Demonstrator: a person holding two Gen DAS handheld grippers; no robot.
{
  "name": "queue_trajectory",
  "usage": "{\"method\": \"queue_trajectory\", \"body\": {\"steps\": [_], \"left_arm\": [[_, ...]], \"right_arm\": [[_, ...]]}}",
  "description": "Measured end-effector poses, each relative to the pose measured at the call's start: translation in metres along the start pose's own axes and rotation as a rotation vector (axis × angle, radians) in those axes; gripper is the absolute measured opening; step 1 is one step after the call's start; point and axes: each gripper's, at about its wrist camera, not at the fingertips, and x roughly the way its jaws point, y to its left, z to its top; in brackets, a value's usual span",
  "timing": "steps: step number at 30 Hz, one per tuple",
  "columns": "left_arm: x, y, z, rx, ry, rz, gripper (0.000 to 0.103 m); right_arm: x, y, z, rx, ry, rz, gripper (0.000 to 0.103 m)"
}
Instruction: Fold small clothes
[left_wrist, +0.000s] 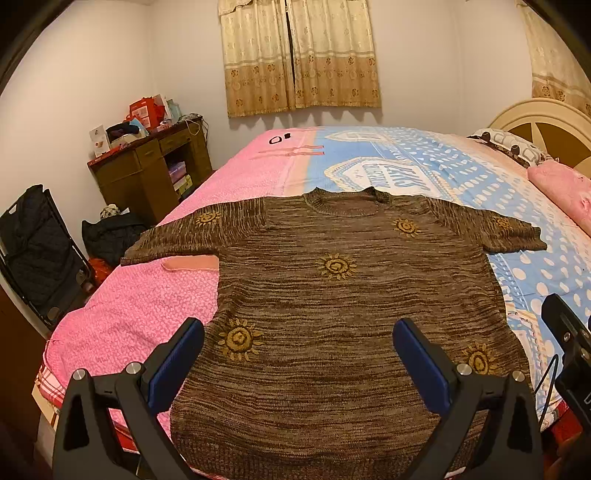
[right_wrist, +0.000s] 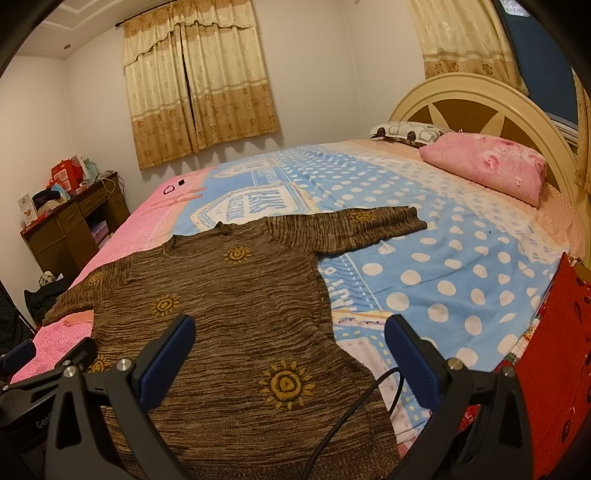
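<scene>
A brown knitted sweater (left_wrist: 332, 295) with yellow sun patterns lies flat and spread out on the bed, collar away from me, both short sleeves stretched sideways. In the right wrist view the same sweater (right_wrist: 229, 302) lies to the left. My left gripper (left_wrist: 297, 343) hovers open above the sweater's lower half, with nothing between its blue pads (left_wrist: 173, 365). My right gripper (right_wrist: 290, 339) is open above the sweater's lower right edge, holding nothing. A black cable (right_wrist: 354, 406) crosses in front of it.
The bed has a pink and blue dotted cover (right_wrist: 443, 266), a pink pillow (right_wrist: 487, 166) and a cream headboard (right_wrist: 476, 107). A cluttered brown desk (left_wrist: 155, 166) and black bags (left_wrist: 37, 240) stand left of the bed. A red cloth (right_wrist: 554, 350) hangs at the right.
</scene>
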Motion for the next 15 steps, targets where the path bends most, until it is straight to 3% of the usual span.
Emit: {"method": "queue_trajectory", "body": {"steps": [15], "left_arm": [[0.0002,-0.0006,-0.0007,0.001,0.002,-0.001,0.102]], "right_arm": [[0.0,-0.0021,-0.0026,0.008,0.006,0.001,0.103]]}}
